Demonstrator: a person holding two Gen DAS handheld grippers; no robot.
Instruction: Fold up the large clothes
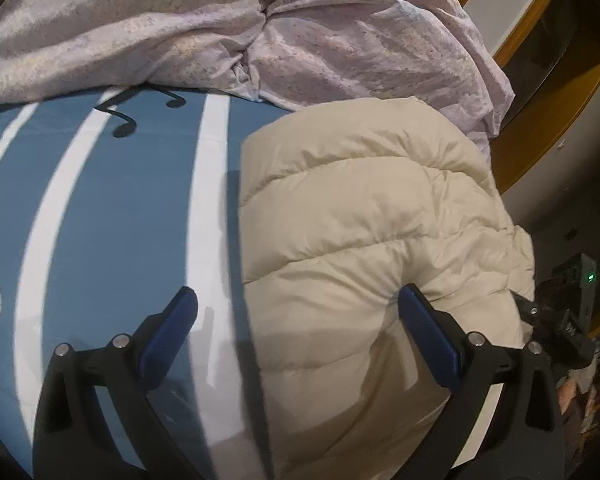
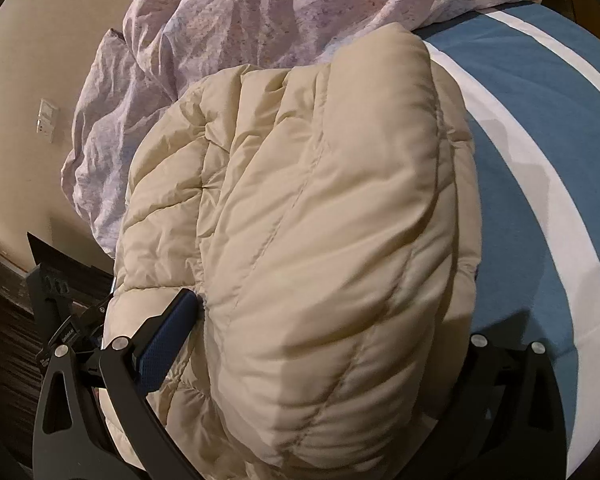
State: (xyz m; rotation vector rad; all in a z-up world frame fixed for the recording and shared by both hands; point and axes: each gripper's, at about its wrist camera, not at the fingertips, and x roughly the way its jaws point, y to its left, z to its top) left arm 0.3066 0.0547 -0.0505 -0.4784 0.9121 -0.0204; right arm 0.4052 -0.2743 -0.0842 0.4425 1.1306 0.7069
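A cream quilted puffer jacket (image 1: 364,216) lies folded in a thick bundle on a blue bed sheet with white stripes (image 1: 100,220). My left gripper (image 1: 300,300) is open over the jacket's left edge. Its right finger presses into the fabric and its left finger hangs over the sheet. In the right wrist view the jacket (image 2: 320,208) fills the middle. My right gripper (image 2: 328,316) is open wide and straddles the folded bundle. Its left finger (image 2: 168,332) sits in a crease of the jacket. Its right finger is hidden behind the fabric.
A crumpled lilac duvet (image 1: 228,24) lies at the far side of the bed, against the jacket. It also shows in the right wrist view (image 2: 228,12). The bed's edge, a wooden frame (image 1: 548,104) and dark floor lie to the right. A wall with a switch plate (image 2: 46,120) is at left.
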